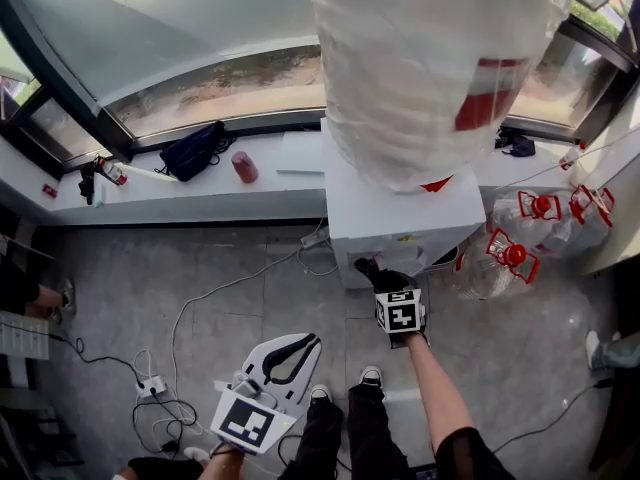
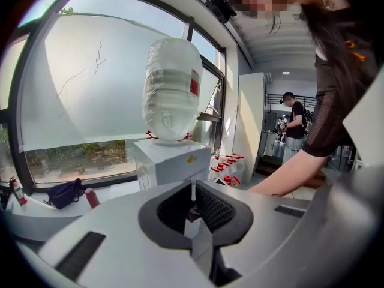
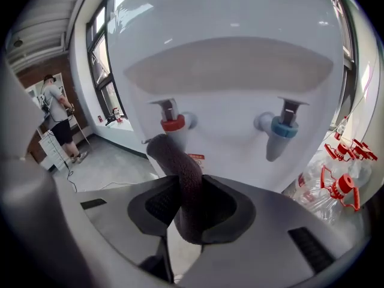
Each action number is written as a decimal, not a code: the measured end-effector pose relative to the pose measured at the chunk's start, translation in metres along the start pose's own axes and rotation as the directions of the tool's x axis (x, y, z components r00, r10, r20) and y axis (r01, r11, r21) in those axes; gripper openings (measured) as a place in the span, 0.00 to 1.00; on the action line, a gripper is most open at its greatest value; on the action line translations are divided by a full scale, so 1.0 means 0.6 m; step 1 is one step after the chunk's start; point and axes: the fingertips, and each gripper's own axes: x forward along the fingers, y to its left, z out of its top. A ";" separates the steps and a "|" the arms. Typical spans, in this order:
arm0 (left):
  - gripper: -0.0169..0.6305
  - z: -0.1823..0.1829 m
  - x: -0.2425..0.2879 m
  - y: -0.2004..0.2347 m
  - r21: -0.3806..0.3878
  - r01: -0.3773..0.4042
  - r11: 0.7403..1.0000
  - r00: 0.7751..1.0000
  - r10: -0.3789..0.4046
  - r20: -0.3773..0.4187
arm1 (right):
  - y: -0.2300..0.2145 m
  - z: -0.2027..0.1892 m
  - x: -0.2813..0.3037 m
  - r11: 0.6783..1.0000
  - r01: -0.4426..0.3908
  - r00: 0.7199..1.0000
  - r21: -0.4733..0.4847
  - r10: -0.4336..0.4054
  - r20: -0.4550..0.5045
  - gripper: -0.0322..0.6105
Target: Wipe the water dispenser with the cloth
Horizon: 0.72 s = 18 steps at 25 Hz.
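Cloth [image 3: 180, 173] pinched in my right claw [image 3: 185, 192], up near red tap [image 3: 174, 123] of dispenser [image 3: 228, 71], ready to wipe; left claw [image 2: 192, 188] closed, empty, held back.

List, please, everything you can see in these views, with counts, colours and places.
water dispenser: one, white, below the window.
water bottle: one, plastic-wrapped, atop the dispenser.
red tap and blue tap: one each, on the dispenser's front.
jugs: at least three, clear with red caps, floor right of dispenser.
bag: one, dark, on the sill.
power strip: one, white, floor at left.
cloth: one, dark, by the red tap.
left gripper: grey, fingers together, empty.
right gripper: grey, fingers shut on the cloth.
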 end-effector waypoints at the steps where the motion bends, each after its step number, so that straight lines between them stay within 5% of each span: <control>1: 0.06 0.000 0.003 0.000 0.002 0.005 1.000 1.000 -0.005 0.001 | -0.009 -0.005 -0.001 1.000 0.012 1.000 -0.005 -0.012 -0.007 0.21; 9: 0.06 0.017 0.050 -0.025 0.026 0.073 0.997 0.997 -0.073 0.011 | -0.150 -0.029 -0.030 0.979 0.148 0.989 0.137 -0.147 -0.015 0.21; 14: 0.06 0.029 0.077 -0.046 0.046 0.118 0.992 0.993 -0.119 0.016 | -0.223 -0.041 -0.062 0.971 0.213 0.977 0.113 -0.210 -0.034 0.21; 18: 0.06 0.030 0.090 -0.061 0.058 0.149 0.987 0.989 -0.150 0.008 | -0.284 -0.053 -0.088 0.946 0.263 0.965 0.191 -0.262 -0.032 0.21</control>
